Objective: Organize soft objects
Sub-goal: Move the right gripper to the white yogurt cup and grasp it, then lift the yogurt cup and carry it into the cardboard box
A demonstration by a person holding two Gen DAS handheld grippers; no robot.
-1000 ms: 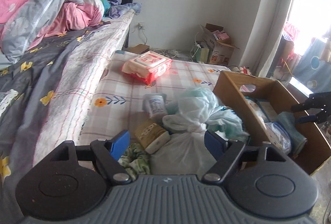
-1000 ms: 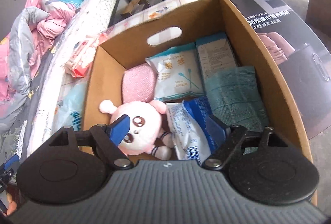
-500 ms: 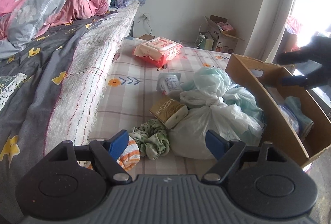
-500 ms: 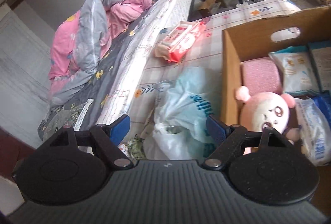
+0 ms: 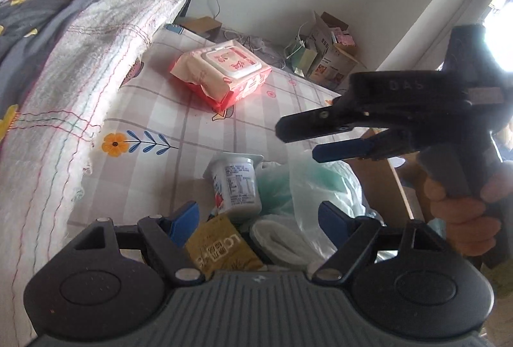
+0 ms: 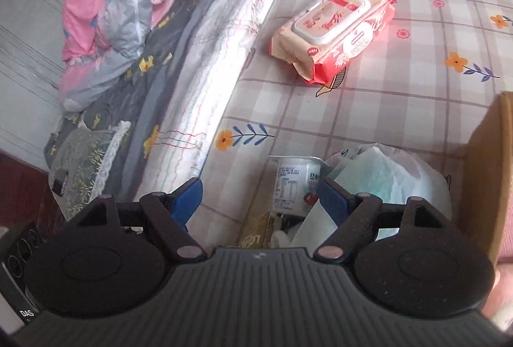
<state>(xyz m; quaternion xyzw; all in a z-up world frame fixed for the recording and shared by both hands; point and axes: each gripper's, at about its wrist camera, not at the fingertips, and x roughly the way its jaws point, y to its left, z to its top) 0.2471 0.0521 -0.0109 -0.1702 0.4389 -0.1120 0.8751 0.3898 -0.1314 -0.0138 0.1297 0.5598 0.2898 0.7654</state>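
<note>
1. Left wrist view shows several things not yet sorted on the checked sheet (image 5: 154, 110) beside the bed (image 5: 64, 36): a pack of wet wipes (image 5: 221, 74), a yoghurt cup (image 5: 235, 183) lying on its side, a yellow packet (image 5: 221, 247) and a knotted plastic bag (image 5: 317, 190) with pale green stuff inside.
2. The wipes lie well apart from the rest; the cup, packet and bag are bunched together, touching.
3. Only an edge of the cardboard box (image 6: 487, 167) shows at the right of the right wrist view, just beside the bag. Its contents are almost wholly out of frame, so how much is packed I cannot tell.
4. Judging by what lies loose, a good part of the sorting is left.
5. The left gripper (image 5: 256, 218) has its fingers apart over the packet and cup, clamped on nothing.
6. The right gripper (image 6: 259, 196) also has its fingers spread with nothing between the pads; in the left view it hangs above the bag, gripped by a hand (image 5: 465, 215).
7. Hard to make out: the print on the cup and packet, what the bag holds, and a white roll-like thing under the bag's edge.
8. Each gripper's own body hides the near part of the pile, so more things may lie there unseen.
</note>
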